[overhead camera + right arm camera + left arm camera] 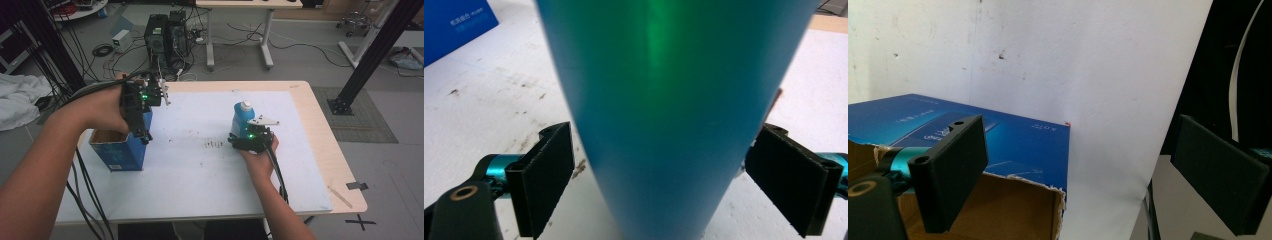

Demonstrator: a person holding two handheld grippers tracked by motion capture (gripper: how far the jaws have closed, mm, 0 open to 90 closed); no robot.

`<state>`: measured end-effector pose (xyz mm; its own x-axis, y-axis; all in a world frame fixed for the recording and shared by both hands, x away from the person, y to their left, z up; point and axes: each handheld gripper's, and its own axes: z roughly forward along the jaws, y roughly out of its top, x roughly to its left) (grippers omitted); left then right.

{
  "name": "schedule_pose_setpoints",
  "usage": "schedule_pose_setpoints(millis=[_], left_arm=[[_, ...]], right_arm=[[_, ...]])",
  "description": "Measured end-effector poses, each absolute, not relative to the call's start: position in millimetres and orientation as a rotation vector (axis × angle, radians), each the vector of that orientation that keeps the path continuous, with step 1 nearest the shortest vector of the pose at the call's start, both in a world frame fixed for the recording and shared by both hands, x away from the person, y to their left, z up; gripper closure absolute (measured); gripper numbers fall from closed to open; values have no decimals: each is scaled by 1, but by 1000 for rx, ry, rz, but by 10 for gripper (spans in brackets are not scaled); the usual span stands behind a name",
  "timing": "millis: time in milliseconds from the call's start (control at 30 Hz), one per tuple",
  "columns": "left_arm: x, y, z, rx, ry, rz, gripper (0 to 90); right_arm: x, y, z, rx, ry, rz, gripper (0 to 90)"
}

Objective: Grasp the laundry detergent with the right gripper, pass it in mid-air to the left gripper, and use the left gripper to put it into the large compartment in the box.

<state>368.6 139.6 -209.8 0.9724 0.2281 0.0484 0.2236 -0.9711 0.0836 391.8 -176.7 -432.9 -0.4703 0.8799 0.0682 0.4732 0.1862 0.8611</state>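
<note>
A blue bottle (242, 117) with a white cap stands upright on the white mat, right of the middle. My right gripper (245, 132) reaches it from the near side. In the right gripper view the bottle's blue body (674, 115) stands between the two black pads (546, 175), with a thin gap on each side, so the right gripper (664, 175) is open around it. A blue cardboard box (120, 150) with a torn open top stands at the mat's left. My left gripper (143, 127) hangs just above its far right corner, and the left gripper (1078, 150) is open over the box (1013, 145), holding nothing.
The white mat (200, 170) covers most of the wooden table (320, 130) and has dark specks (215, 144) at its middle. Computer towers (165, 35), cables and a desk stand on the floor beyond. Black frame posts (370, 55) rise at the right and left.
</note>
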Motion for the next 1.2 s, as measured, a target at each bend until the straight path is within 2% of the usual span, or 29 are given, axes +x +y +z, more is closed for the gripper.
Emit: schedule_pose_setpoints(millis=[667,733,967,1000,1200], left_arm=[[373,142,-215,3047,356,77,82],[373,142,-215,3048,359,76,82],[373,143,-216,3049,362,73,82],[373,143,-216,3049,363,74,82],[373,144,-215,3050,362,76,82]], right_arm=[[398,-172,-435,1260,1923,1224,130],[398,-172,-434,1247,1918,1239,169],[397,-170,-433,1235,1903,1235,194],[397,-170,-432,1241,1889,1236,229],[397,-170,-433,1240,1895,1229,247]])
